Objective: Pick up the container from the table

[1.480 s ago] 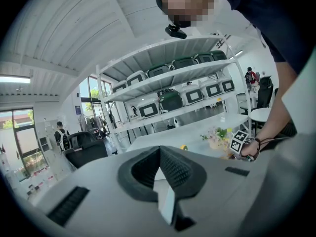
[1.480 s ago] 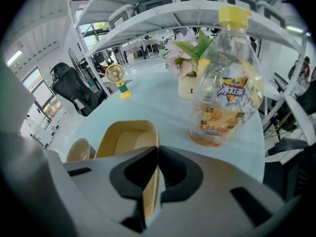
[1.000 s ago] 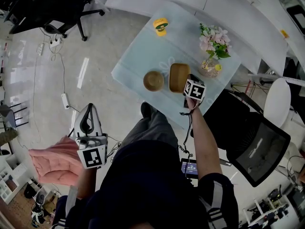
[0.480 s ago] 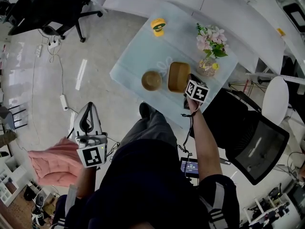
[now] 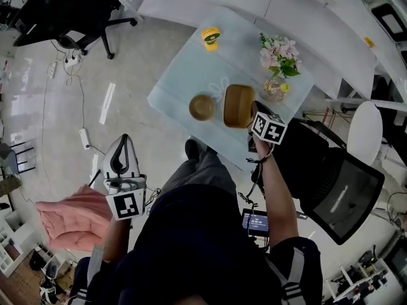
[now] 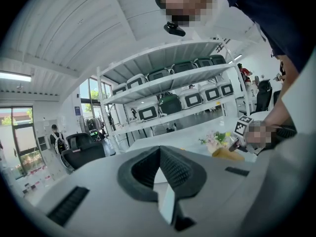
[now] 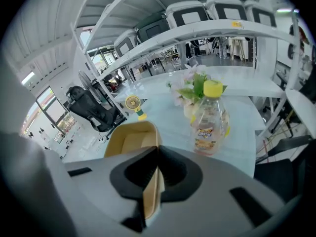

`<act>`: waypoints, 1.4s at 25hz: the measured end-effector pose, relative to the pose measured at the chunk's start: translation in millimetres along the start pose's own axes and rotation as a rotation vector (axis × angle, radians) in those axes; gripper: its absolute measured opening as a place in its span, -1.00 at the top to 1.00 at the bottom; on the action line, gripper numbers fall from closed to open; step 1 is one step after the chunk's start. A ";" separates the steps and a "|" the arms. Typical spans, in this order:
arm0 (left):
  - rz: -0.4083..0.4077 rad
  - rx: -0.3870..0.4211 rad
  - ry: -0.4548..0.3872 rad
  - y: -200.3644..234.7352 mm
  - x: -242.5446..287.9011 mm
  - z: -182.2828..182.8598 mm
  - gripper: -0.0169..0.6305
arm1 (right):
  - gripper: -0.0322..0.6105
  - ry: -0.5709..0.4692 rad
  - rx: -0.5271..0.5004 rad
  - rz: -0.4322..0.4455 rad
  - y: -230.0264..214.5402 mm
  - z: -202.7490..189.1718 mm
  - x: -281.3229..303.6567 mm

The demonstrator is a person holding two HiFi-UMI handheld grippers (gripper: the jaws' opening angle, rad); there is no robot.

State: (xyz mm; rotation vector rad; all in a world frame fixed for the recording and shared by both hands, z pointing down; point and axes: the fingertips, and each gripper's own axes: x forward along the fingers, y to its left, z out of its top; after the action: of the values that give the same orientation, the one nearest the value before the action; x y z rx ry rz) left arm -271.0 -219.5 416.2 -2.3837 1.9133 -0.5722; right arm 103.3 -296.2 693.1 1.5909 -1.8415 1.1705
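Nearest in, the left gripper [image 5: 121,148] hangs by the person's left side, jaws together with nothing in them, well away from the table [image 5: 184,75]. So it's all on the right gripper [image 5: 253,112], which is pinched shut on the near right wall of the container [image 5: 238,103]. The container's long side runs away from the jaws toward the far edge, and it looks lifted off the table. The bowl [image 5: 202,107] is just left of it and the bottle [image 7: 210,125] is farther right.

Wears a dark navy short-sleeved top [image 5: 203,246] with pale stripes on each sleeve [image 5: 287,277], grey trousers [image 5: 191,178] and a dark shoe [image 5: 193,147]. Shows pale grey shells on the left gripper [image 5: 121,142] and right gripper [image 5: 254,111], black ribbed pads [image 6: 177,169] and a cube of black-and-white square markers [image 5: 126,205] on each.
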 end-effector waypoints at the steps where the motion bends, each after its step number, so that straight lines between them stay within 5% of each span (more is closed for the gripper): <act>1: 0.000 -0.003 -0.001 0.4 -1.5 -0.1 0.93 | 0.87 -0.003 -0.006 0.006 3.3 1.9 -6.0; 35: -0.029 -0.048 -0.094 -12.9 -50.8 17.4 0.93 | 0.87 -0.091 -0.157 0.188 100.0 40.8 -185.0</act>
State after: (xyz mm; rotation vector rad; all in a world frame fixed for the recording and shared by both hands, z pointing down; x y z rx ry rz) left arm -262.5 -171.7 389.8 -2.4242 1.8779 -0.4127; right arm 61.3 -224.0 495.8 1.4306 -2.1237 1.0156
